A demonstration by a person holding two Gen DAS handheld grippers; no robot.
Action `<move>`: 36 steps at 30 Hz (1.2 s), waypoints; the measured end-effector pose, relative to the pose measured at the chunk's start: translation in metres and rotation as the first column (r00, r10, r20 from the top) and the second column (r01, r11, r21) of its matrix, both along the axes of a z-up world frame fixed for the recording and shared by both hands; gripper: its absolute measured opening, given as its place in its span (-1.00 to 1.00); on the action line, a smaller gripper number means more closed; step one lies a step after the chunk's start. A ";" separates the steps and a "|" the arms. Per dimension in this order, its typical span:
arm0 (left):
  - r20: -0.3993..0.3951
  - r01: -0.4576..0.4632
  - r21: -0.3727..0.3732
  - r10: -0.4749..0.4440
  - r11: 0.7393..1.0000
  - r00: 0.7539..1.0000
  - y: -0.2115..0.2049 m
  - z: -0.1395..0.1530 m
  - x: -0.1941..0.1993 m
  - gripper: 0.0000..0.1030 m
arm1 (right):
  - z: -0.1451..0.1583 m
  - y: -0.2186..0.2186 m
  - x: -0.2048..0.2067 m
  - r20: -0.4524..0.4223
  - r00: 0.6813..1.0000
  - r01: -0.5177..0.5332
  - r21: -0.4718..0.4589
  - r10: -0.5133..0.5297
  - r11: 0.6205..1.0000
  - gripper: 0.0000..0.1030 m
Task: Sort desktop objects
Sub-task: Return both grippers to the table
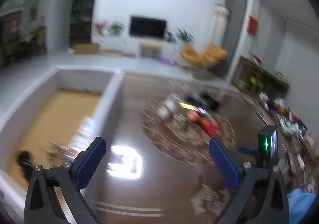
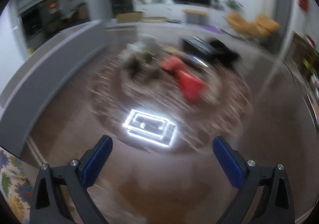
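Both views are blurred. A heap of small desktop objects lies on a round patterned mat (image 1: pixel 187 134) on the glossy brown table. A red item (image 1: pixel 208 126) stands out in it, beside white pieces (image 1: pixel 167 107) and black things (image 1: pixel 201 99). My left gripper (image 1: pixel 156 141) hangs open over the table in front of the mat, with nothing between its blue pads. In the right wrist view the same red item (image 2: pixel 189 82) and black things (image 2: pixel 211 48) lie ahead. My right gripper (image 2: pixel 161 138) is open and empty above the mat's near edge.
A white-walled box (image 1: pixel 108 104) with a tan floor stands at the left and holds a white-and-blue pack (image 1: pixel 84 134) and a dark thing (image 1: pixel 24 159). More clutter (image 1: pixel 289 122) lines the table's right side. A flowered cloth (image 2: pixel 12 180) shows at the lower left.
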State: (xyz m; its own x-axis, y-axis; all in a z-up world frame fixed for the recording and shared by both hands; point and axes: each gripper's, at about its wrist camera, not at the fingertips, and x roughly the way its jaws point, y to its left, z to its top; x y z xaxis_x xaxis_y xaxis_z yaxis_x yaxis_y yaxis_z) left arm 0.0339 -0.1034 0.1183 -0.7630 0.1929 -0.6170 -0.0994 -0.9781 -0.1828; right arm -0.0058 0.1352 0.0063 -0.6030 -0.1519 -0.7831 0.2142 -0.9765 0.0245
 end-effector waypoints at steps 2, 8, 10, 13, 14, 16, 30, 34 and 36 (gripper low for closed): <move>0.065 0.012 0.011 -0.013 1.000 0.998 0.027 -0.027 -0.020 1.00 | -0.007 0.018 -0.009 0.020 0.999 0.038 0.004 -0.038 0.999 0.95; 0.148 0.024 -0.096 -0.009 0.995 0.989 0.081 -0.100 -0.075 1.00 | -0.026 0.055 -0.027 0.015 0.994 0.111 0.016 -0.111 0.994 0.95; 0.162 0.043 -0.136 -0.021 0.990 0.987 0.095 -0.114 -0.092 1.00 | -0.028 0.059 -0.030 0.011 0.991 0.133 0.011 -0.133 0.991 0.95; 0.180 0.058 -0.144 -0.031 0.988 0.983 0.101 -0.125 -0.105 1.00 | -0.033 0.068 -0.032 0.036 0.986 0.163 0.001 -0.163 0.987 1.00; 0.195 0.057 -0.133 -0.030 0.989 0.980 0.102 -0.130 -0.108 1.00 | -0.033 0.069 -0.032 0.040 0.985 0.165 0.001 -0.165 0.986 1.00; 0.223 0.050 -0.116 -0.023 0.992 0.975 0.101 -0.141 -0.112 1.00 | -0.035 0.064 -0.033 0.043 0.985 0.165 0.038 -0.166 0.986 1.00; 0.261 0.038 -0.203 0.017 0.978 0.965 0.113 -0.152 -0.120 1.00 | -0.034 0.063 -0.031 0.043 0.985 0.164 0.045 -0.166 0.985 1.00; 0.261 0.037 -0.204 0.018 0.978 0.965 0.113 -0.152 -0.120 1.00 | -0.034 0.063 -0.031 0.043 0.985 0.164 0.045 -0.166 0.985 1.00; 0.261 0.037 -0.204 0.018 0.978 0.965 0.113 -0.153 -0.120 1.00 | -0.035 0.063 -0.031 0.043 0.985 0.164 0.045 -0.166 0.985 1.00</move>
